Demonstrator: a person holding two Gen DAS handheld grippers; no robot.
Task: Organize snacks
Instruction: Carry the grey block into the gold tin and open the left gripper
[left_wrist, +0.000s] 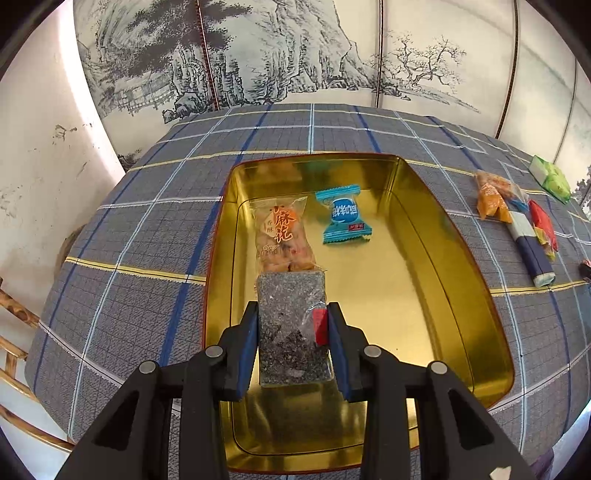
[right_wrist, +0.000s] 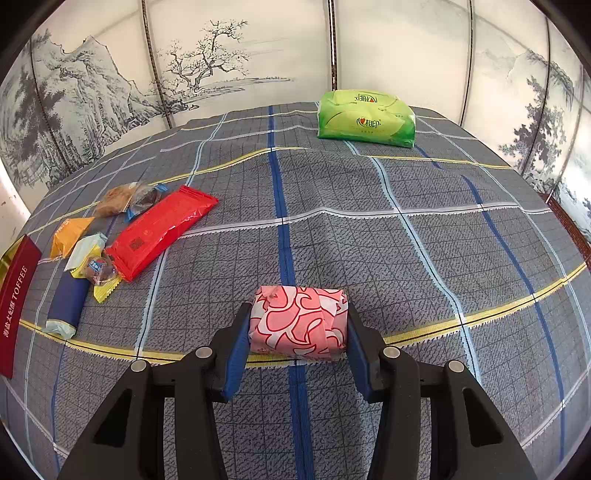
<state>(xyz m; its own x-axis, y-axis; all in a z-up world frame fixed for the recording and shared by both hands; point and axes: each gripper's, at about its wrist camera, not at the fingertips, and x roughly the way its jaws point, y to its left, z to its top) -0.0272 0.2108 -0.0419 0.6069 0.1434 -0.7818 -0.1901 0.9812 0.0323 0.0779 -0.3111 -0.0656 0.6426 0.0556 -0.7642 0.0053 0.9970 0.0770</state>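
Observation:
My left gripper (left_wrist: 291, 314) is shut on a grey speckled sesame bar (left_wrist: 291, 328) in clear wrap and holds it over the gold tin tray (left_wrist: 443, 266). In the tray lie a clear packet with orange writing (left_wrist: 282, 232) and a blue wrapped snack (left_wrist: 343, 216). My right gripper (right_wrist: 297, 317) is shut on a pink-and-red patterned wrapped snack (right_wrist: 299, 321) just above the checked cloth. A pile of loose snacks lies to its left: a long red packet (right_wrist: 162, 229), a dark blue bar (right_wrist: 68, 302), yellow packets (right_wrist: 70, 234) and small wrapped sweets (right_wrist: 98, 267).
A green tissue pack (right_wrist: 365, 118) lies at the far side of the table. The tin's red side (right_wrist: 16, 306) reads TOFFEE at the right view's left edge. The snack pile (left_wrist: 517, 221) lies right of the tray. A painted screen stands behind; a bamboo chair (left_wrist: 14, 325) is at left.

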